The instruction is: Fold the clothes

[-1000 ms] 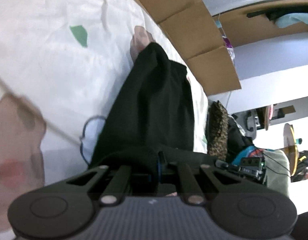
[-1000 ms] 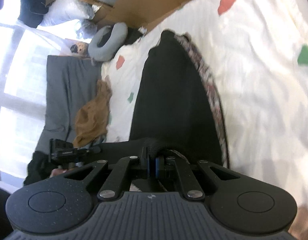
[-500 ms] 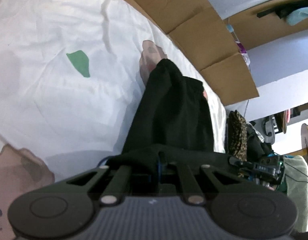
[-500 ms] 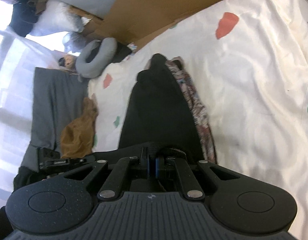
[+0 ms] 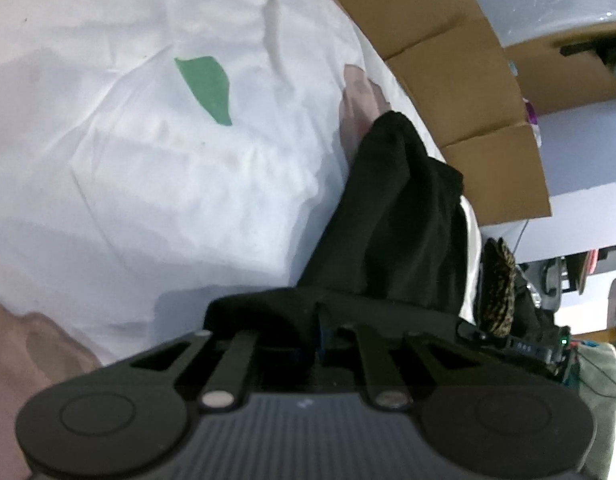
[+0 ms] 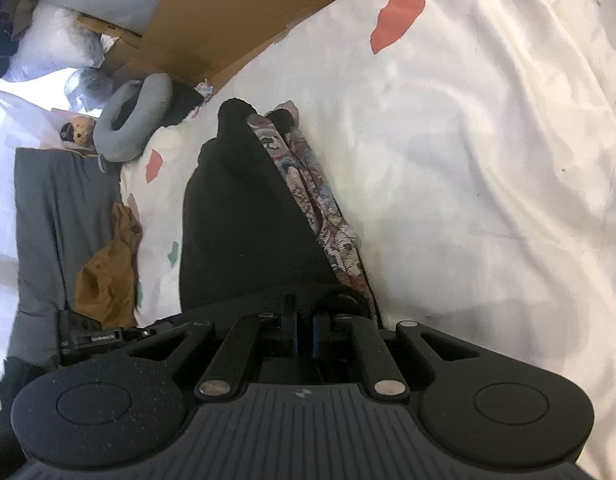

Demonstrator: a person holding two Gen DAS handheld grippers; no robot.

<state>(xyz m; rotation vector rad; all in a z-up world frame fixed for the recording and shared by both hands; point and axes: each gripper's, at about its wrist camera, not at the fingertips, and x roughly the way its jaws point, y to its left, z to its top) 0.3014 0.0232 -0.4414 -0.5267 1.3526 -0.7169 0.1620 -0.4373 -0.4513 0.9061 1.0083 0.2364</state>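
Note:
A black garment (image 5: 392,216) hangs stretched between both grippers above a white bed sheet (image 5: 148,168) with coloured patches. My left gripper (image 5: 320,328) is shut on one edge of it, the cloth bunched over the fingertips. In the right wrist view the same black garment (image 6: 244,224) runs forward from my right gripper (image 6: 304,332), which is shut on its near edge. A patterned printed side of the garment (image 6: 328,216) shows along its right edge. Its far end droops toward the sheet (image 6: 468,140).
Cardboard panels (image 5: 448,68) line the far side of the bed. A grey neck pillow (image 6: 132,120), a brown garment (image 6: 104,276) and a grey blanket (image 6: 48,220) lie at the left. Clutter and a leopard-print item (image 5: 498,280) stand past the bed's right edge.
Both grippers have moved with the black garment held taut; the views have swung so more white sheet shows, and the garment's far end sits lower in both views.

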